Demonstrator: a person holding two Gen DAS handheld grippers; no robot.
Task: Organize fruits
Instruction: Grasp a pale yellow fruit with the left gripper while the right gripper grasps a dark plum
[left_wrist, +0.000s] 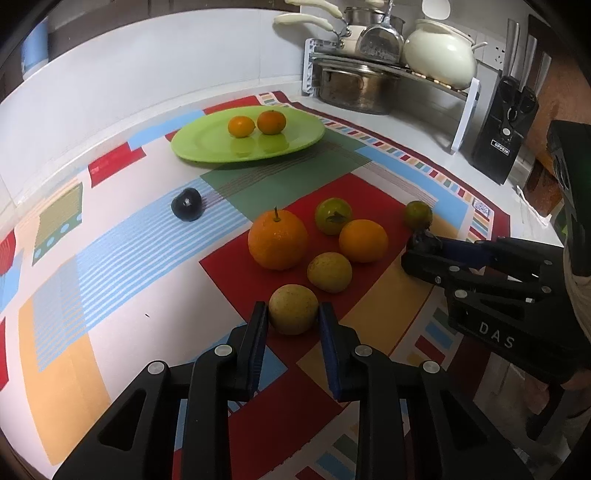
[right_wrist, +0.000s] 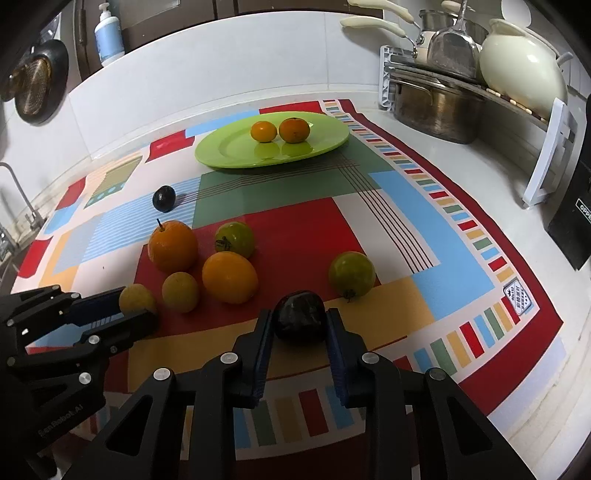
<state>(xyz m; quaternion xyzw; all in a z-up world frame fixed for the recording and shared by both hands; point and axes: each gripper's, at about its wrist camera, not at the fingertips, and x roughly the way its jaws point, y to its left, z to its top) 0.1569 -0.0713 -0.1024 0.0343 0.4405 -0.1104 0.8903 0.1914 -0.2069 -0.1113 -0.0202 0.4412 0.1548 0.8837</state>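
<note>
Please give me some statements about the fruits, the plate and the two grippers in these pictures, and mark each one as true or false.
1. The green plate holds two small orange fruits. True.
2. The left gripper is shut on a dark plum. False: its pads press a yellow fruit.
3. The right gripper is shut on a dark fruit. True.
4. The big orange with a stem lies on the plate. False: it lies on the patterned cloth, among the loose fruits.
5. A second dark fruit lies alone on the cloth, apart from the group. True.
</note>
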